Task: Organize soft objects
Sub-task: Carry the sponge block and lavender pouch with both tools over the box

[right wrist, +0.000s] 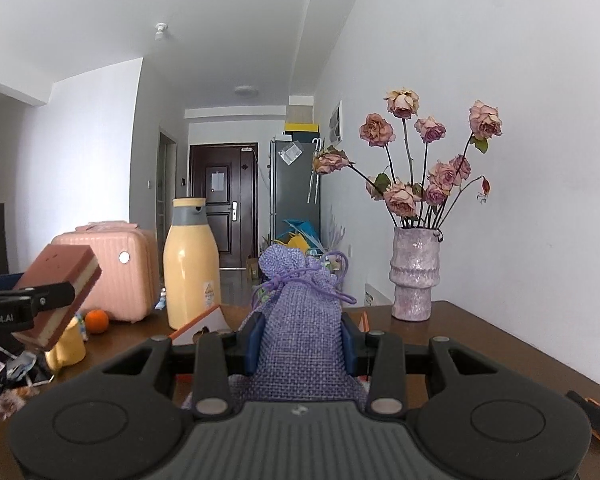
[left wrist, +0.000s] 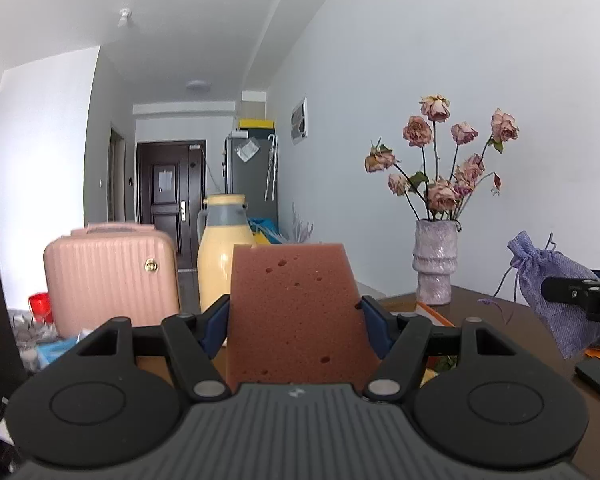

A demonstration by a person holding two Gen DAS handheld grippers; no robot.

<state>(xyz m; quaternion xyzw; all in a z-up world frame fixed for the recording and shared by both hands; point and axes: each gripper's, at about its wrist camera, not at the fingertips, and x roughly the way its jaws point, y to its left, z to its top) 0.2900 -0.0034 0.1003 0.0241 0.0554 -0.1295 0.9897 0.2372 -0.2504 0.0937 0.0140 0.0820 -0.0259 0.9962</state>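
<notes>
Sponge (left wrist: 296,312) first: I have it pinched in my left gripper (left wrist: 294,312), the blue pads pressed into its two side edges so the reddish face stands upright towards the camera. From the right wrist view the same sponge (right wrist: 58,284) shows a paler layer under the red one, and it hangs in the air above the left end of the table (right wrist: 480,332), touching nothing below.

My right gripper (right wrist: 302,340) is closed on the purple drawstring pouch (right wrist: 300,312), gripping the body below the tied neck, so the gathered top and cord loops stand free above the fingers. I hold it by the fuller part because the cloth gives; a pinch at the cord would let the bag swing. From the left wrist view the pouch (left wrist: 556,292) sags a little under that gripper, also clear of the table.

Both soft things are lifted and well apart, one to each side. Beyond them stand the yellow jug (right wrist: 192,268), the pink case (right wrist: 112,272) and the vase of dried roses (right wrist: 414,272). An orange-edged white thing (right wrist: 204,322) lies just ahead of my right fingers; it may be a box meant to receive them, but I cannot tell.
</notes>
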